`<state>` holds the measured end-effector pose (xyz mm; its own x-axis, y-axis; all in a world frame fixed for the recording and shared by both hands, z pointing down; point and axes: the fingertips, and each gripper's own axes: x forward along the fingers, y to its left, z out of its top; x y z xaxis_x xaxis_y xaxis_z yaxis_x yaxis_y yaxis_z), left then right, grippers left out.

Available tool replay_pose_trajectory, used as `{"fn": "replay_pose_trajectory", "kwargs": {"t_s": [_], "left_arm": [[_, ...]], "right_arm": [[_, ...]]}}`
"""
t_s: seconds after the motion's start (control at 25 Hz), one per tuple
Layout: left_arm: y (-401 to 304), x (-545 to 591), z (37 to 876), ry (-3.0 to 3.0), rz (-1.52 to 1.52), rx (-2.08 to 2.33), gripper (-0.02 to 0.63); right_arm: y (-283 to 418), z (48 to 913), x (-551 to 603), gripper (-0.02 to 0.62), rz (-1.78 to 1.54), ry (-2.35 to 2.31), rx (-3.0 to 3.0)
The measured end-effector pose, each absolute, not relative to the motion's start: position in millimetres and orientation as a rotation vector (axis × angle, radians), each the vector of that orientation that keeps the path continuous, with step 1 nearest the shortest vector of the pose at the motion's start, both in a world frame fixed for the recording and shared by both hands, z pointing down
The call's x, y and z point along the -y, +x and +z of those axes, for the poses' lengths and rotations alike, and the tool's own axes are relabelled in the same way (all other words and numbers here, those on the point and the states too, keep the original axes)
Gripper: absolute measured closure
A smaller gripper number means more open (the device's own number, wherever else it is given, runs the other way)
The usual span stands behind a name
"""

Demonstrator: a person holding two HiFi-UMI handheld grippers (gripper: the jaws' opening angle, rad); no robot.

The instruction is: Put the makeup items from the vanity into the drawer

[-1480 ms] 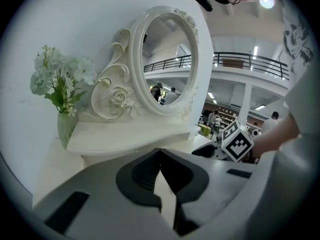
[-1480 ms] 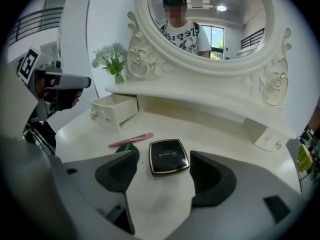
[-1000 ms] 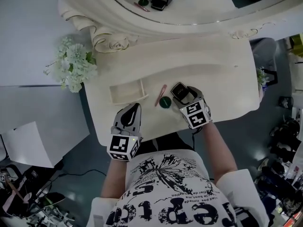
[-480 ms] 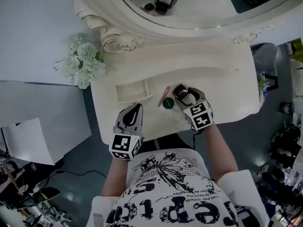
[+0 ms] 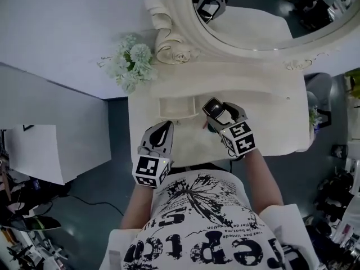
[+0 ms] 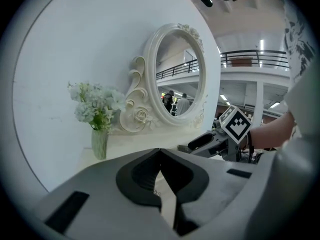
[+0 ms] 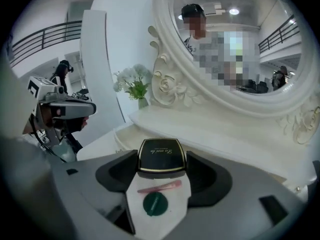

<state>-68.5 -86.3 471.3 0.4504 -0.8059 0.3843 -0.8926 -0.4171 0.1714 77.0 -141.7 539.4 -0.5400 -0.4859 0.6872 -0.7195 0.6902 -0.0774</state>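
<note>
A black compact (image 5: 212, 106) with a gold rim is clamped in my right gripper (image 5: 217, 111), held above the cream vanity top (image 5: 264, 114) just right of the open drawer (image 5: 177, 107). In the right gripper view the compact (image 7: 161, 157) sits between the jaws, and below it on the table lie a pink stick (image 7: 159, 186) and a round green item (image 7: 155, 203). The head view mostly hides these two under the right gripper. My left gripper (image 5: 164, 128) hangs over the vanity's front edge, below the drawer, jaws shut and empty (image 6: 160, 153).
An oval mirror (image 5: 253, 16) in a carved frame stands at the back of the vanity. A vase of white flowers (image 5: 132, 66) stands at the back left corner. The person's torso is at the front edge; clutter lies on the floor on both sides.
My right gripper has carried the compact left, closer to the drawer, and now covers the green item and pink stick. The left gripper has kept its place; the head view has shifted.
</note>
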Motion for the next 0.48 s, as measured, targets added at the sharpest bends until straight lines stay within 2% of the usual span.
{"fn": "replay_pose_trajectory", "kwargs": {"t_s": [0.48], "left_arm": [[-147, 66, 461, 2.239, 0.300, 1.615, 0.586]], "right_arm": [[-38, 551, 130, 0.275, 0.479, 0.658, 2.281]]}}
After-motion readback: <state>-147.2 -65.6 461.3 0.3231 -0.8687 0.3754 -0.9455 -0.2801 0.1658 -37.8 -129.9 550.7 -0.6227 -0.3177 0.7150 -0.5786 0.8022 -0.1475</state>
